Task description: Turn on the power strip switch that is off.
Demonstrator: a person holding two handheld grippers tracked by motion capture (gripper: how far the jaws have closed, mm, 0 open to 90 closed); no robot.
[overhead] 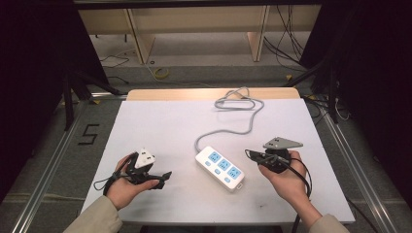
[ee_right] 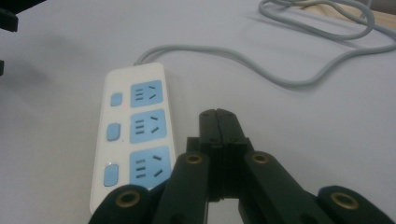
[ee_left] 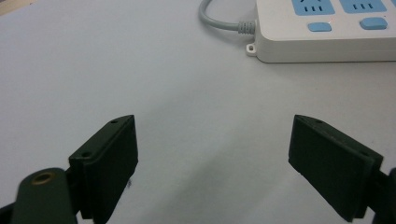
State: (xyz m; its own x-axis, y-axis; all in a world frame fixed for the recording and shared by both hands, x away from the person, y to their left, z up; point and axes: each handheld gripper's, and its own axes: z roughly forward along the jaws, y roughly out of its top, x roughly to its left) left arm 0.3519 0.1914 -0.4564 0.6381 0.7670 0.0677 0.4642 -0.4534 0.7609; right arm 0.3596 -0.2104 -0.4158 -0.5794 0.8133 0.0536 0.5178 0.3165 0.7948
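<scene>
A white power strip (overhead: 220, 167) with three blue sockets and three blue switches lies in the middle of the white table; its grey cord (overhead: 228, 128) runs back to a coil at the far edge. My left gripper (overhead: 166, 177) rests low at the table's left, jaws wide open and empty, pointing toward the power strip (ee_left: 327, 28). My right gripper (overhead: 248, 154) sits just right of the strip, its jaws pressed together with nothing between them. In the right gripper view the strip (ee_right: 135, 135) lies just left of my right gripper (ee_right: 218, 116).
The cord's coil (overhead: 238, 100) lies at the table's far edge. A person's hands hold both grippers near the front edge (overhead: 218, 221). Beyond the table are wooden furniture legs (overhead: 141, 41) and loose cables on the floor.
</scene>
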